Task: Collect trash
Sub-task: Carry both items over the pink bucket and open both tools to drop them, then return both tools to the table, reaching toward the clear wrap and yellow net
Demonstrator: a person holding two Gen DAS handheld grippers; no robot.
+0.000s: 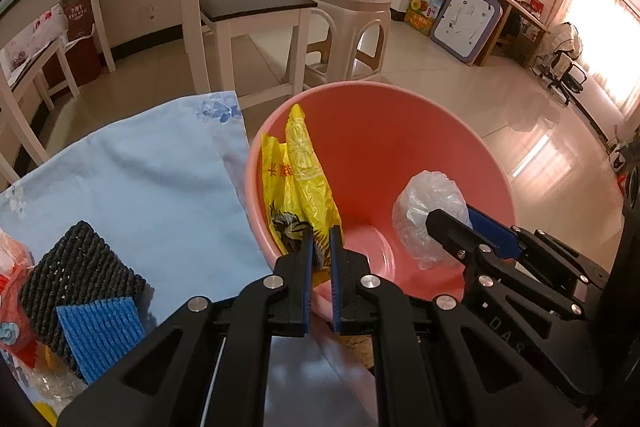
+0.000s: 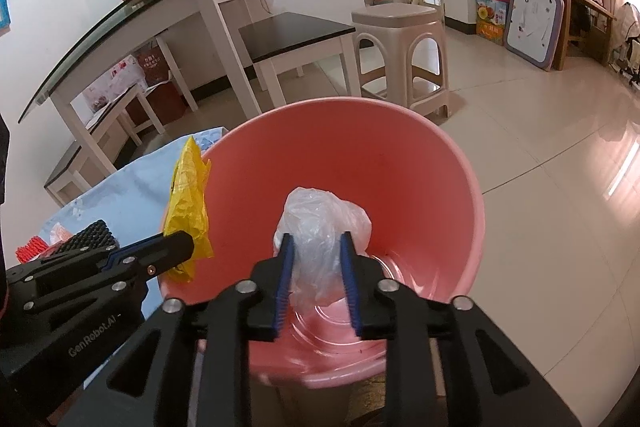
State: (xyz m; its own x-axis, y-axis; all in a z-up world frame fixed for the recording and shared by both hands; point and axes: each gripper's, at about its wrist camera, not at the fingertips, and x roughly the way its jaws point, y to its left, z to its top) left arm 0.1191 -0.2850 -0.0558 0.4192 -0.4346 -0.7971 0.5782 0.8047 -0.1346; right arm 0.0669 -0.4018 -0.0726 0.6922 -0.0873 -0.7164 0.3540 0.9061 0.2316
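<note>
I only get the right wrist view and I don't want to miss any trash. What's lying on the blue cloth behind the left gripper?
Observer: A blue foam sleeve lies against the black foam pad on the blue cloth. The left gripper's body hides it in your view.
Operator: And is the left gripper really gripping that yellow bag?
Observer: Yes. Head-on in the left wrist view, the left gripper is shut on the lower end of the yellow bag.
</note>
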